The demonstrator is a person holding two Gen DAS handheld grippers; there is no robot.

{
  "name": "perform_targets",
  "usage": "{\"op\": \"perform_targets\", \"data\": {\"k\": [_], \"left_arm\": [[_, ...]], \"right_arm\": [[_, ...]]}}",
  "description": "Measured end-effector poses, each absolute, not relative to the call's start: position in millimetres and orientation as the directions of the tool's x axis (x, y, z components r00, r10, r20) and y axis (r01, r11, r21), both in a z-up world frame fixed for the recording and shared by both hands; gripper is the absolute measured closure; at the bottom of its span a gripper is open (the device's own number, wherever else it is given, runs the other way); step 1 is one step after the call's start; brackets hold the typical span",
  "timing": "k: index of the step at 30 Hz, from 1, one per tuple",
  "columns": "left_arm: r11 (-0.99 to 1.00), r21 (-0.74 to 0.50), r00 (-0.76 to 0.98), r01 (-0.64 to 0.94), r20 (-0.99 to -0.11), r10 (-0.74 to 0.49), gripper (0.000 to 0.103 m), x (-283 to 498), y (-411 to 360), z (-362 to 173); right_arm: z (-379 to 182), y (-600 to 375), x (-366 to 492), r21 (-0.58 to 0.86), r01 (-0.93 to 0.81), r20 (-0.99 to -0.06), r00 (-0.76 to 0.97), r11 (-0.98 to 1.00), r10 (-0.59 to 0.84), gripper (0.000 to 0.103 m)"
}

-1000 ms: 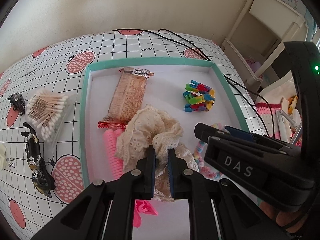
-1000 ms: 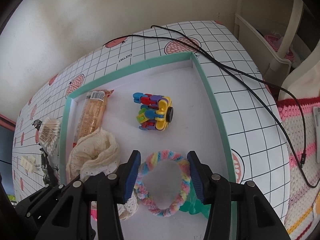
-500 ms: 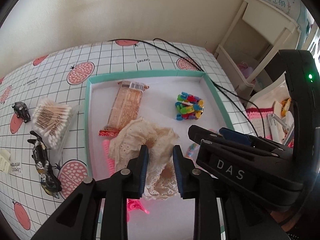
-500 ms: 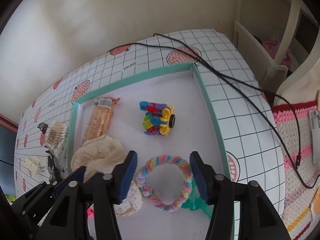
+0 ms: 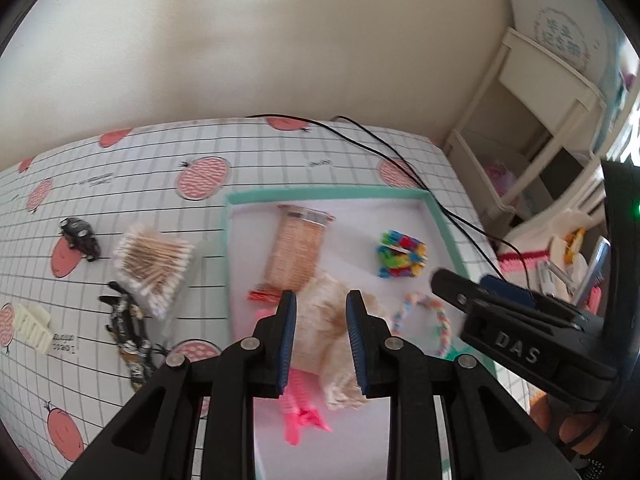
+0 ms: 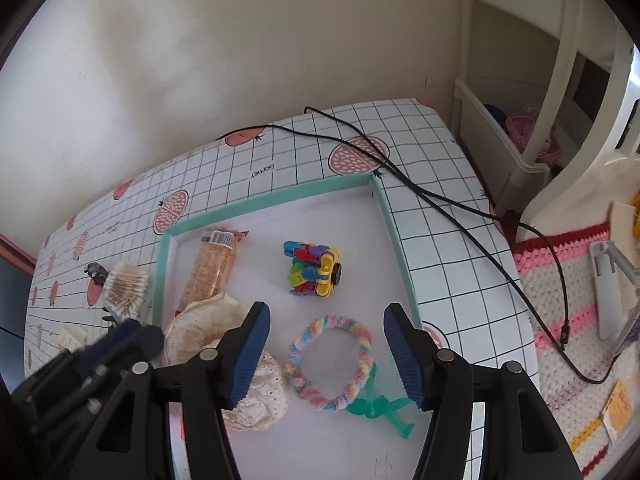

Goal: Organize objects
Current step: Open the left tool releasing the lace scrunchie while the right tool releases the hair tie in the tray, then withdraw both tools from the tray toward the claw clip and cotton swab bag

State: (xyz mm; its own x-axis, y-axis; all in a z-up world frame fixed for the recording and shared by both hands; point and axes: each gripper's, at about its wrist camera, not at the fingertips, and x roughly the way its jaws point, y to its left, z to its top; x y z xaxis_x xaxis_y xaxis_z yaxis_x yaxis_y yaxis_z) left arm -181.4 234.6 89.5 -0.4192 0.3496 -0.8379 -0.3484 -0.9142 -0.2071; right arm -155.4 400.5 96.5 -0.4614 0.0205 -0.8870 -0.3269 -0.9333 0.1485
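Observation:
A teal-rimmed tray (image 5: 320, 193) (image 6: 276, 196) lies on the checked tablecloth. In it rest a cream lace cloth (image 5: 324, 316) (image 6: 200, 328), a snack packet (image 5: 298, 254) (image 6: 210, 274), a colourful block toy (image 5: 400, 254) (image 6: 314, 270), a pastel braided ring (image 5: 424, 324) (image 6: 330, 362), a pink clip (image 5: 300, 412) and a teal clip (image 6: 378, 404). My left gripper (image 5: 321, 322) hangs open above the lace cloth, holding nothing. My right gripper (image 6: 326, 356) is open wide over the braided ring. Left of the tray sit cotton swabs (image 5: 154, 264), a black toy car (image 5: 80, 238), a dark figurine (image 5: 130, 336) and a cream hair clip (image 5: 34, 326).
A black cable (image 6: 440, 200) runs over the table's far right corner and down to a crocheted mat (image 6: 568, 320). A cream shelf unit (image 5: 540, 120) stands at the right beside the wall. The table edge falls away at the right.
My left gripper opened, let go of the lace cloth and lifted back; the cloth now lies in the tray. My right gripper also rose away from the braided ring.

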Motion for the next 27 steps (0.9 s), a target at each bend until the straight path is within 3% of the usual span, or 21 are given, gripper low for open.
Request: {"op": "perform_targets", "data": {"k": [3,5,9,16,20,23,27], "left_arm": [[-0.93,-0.196,-0.44,-0.312,-0.838,0.324,0.074,-187,225,87],[-0.936,-0.199,-0.439,-0.289,-0.842,0.314,0.063,-192,218,84],[-0.949,-0.181,-0.457,-0.259,-0.843,0.285,0.056,-197,204,83],[-0.963,-0.18,-0.477,-0.199,-0.841,0.256,0.03,-197,169,87],[-0.973,-0.15,-0.534,-0.173,-0.816,0.221,0.008,-197,152,96],[-0.975,-0.172,-0.564,-0.138,-0.796,0.22,0.0,-201,137,102],[-0.973,-0.202,-0.573,-0.109,-0.788,0.228,0.0,-206,120,104]], "right_arm": [[95,398,-156,0.135,-0.32,-0.888,-0.459,-0.938,0.029,0.04],[95,395,-156,0.136,-0.31,-0.885,-0.465,-0.941,0.025,0.033],[92,384,-160,0.137,-0.272,-0.884,-0.468,-0.953,0.007,0.029],[90,370,-161,0.129,-0.246,-0.879,-0.477,-0.961,0.004,0.011],[92,366,-163,0.127,-0.233,-0.867,-0.499,-0.964,0.006,0.0],[94,362,-164,0.107,-0.227,-0.858,-0.514,-0.968,0.025,0.0],[91,362,-165,0.119,-0.241,-0.86,-0.51,-0.963,0.021,0.0]]}}
